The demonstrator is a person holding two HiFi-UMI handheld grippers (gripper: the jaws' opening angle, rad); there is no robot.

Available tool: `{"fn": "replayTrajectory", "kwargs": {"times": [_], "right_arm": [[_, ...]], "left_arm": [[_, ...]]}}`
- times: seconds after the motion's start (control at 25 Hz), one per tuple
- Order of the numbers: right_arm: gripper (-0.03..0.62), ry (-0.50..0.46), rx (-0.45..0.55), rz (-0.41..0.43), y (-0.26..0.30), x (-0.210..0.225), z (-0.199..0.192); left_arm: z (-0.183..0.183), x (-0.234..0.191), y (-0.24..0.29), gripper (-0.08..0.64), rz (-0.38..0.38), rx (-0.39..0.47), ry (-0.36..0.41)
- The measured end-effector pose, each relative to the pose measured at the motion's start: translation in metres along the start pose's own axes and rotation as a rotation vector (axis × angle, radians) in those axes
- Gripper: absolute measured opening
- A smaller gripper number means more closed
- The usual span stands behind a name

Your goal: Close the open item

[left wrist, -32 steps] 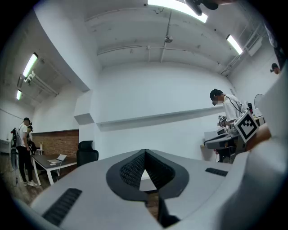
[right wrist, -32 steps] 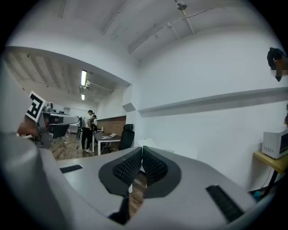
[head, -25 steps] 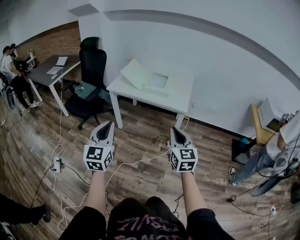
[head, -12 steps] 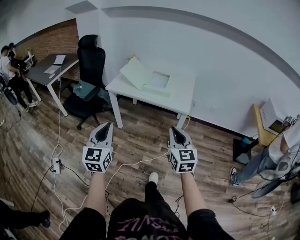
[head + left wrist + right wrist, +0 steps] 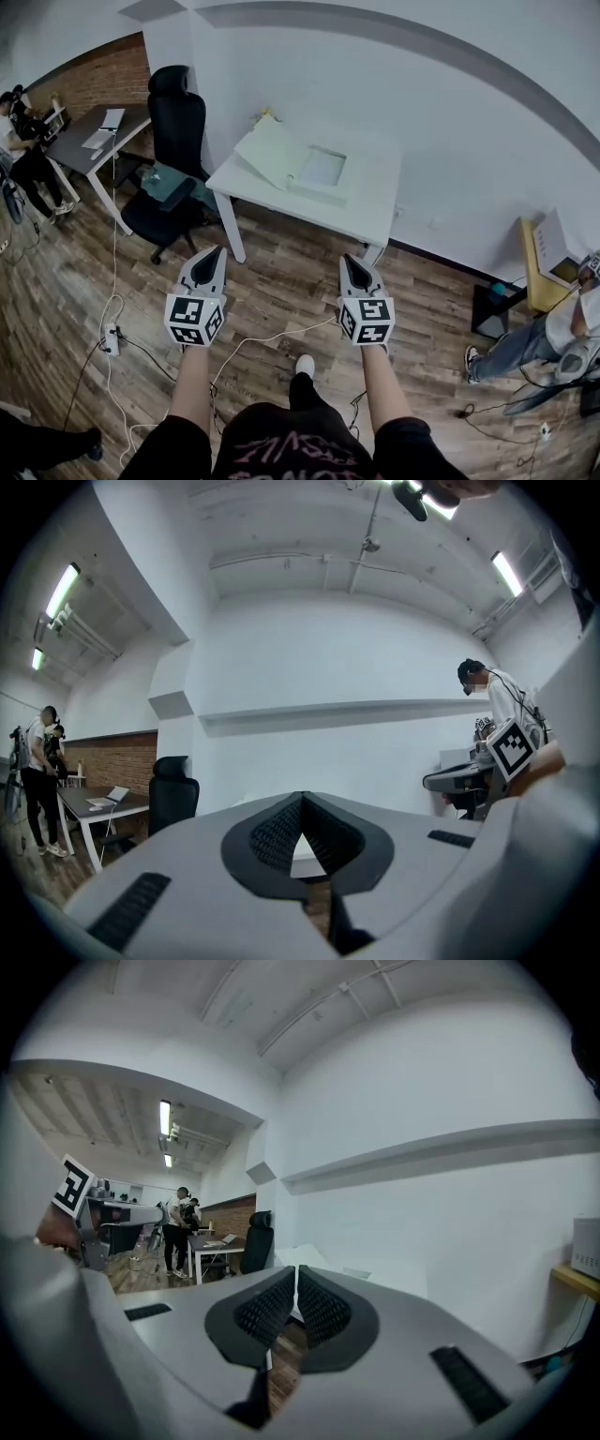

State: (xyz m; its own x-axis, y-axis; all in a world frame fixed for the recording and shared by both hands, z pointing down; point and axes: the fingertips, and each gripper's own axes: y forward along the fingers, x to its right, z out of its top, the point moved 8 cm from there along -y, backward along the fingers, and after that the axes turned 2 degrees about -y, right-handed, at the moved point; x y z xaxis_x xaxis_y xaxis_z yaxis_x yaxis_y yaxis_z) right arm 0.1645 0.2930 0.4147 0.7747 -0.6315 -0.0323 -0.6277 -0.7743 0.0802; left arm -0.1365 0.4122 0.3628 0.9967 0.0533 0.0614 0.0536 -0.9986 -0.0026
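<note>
A flat pale box (image 5: 314, 172) lies on the white table (image 5: 367, 204) against the far wall, its cream lid (image 5: 270, 150) raised and leaning left. My left gripper (image 5: 217, 250) and right gripper (image 5: 348, 258) are held side by side over the wood floor, well short of the table and pointing at it. Both have their jaws together with nothing between them. In the left gripper view the gripper (image 5: 300, 797) shows its tips touching. In the right gripper view the gripper (image 5: 293, 1270) is closed too, with the lid (image 5: 298, 1256) just beyond it.
A black office chair (image 5: 176, 127) stands left of the table, beside a dark desk (image 5: 92, 139) where people (image 5: 21, 131) sit. Another person (image 5: 562, 333) and a yellow shelf (image 5: 532, 258) are at the right. Cables and a power strip (image 5: 111, 340) lie on the floor.
The person has stepped forward, so the table and box sit a little closer and larger. Both grippers keep their pose and stay shut.
</note>
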Motion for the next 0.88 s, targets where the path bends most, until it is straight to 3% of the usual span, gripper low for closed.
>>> {"fn": "replayTrajectory", "kwargs": {"times": [0.48,0.88], "right_arm": [[0.026,-0.004,-0.03,0.049,0.135,0.084,0.004],[0.026,0.01,-0.033,0.078,0.194,0.116,0.004]], "left_arm": [[-0.005,-0.021,0.148,0.012,0.043,-0.058,0.0],[-0.001,-0.03,0.209,0.012,0.068,-0.083,0.023]]}}
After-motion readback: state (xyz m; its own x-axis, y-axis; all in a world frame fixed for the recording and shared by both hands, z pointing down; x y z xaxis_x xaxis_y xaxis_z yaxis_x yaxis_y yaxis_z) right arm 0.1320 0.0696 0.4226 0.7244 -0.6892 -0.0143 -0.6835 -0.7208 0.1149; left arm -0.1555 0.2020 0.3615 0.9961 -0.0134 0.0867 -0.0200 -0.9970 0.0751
